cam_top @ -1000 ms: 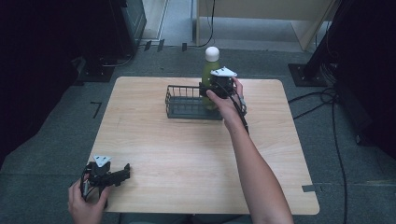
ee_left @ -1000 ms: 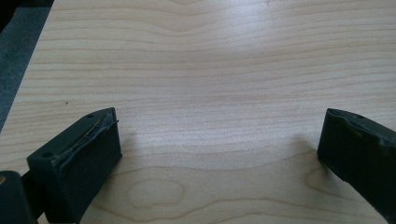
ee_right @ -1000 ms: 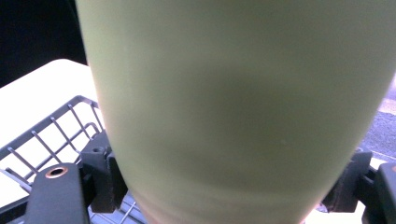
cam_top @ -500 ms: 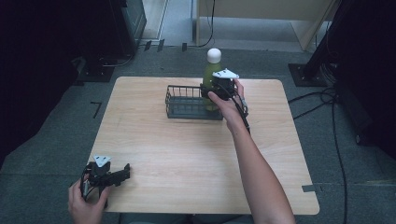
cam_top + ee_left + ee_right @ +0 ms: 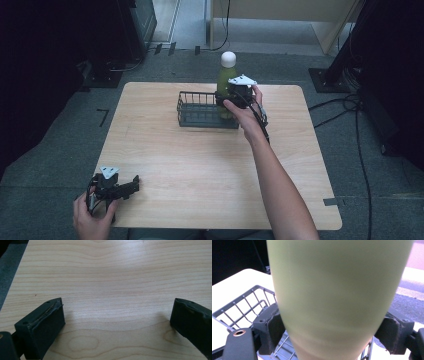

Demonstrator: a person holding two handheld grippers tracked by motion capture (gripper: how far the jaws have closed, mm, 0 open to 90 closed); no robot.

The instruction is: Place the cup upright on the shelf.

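The person's right arm reaches forward across the bench, the right hand (image 5: 243,111) gripping the right claw (image 5: 231,96) at the far side. In the right gripper view its jaws press against both sides of a green bottle (image 5: 337,297). The left hand (image 5: 90,220) holds the left claw (image 5: 131,184) low at the near left corner, jaws spread wide apart and apparently pointing rightward, just above the bench surface.

You sit at a light wood table (image 5: 200,165) with rounded corners, standing on grey carpet floor (image 5: 55,145). Beyond its far edge, dark equipment (image 5: 135,25) stands at the left and pale wooden furniture (image 5: 280,15) in the middle. Black cables (image 5: 360,145) trail across the floor on your right.
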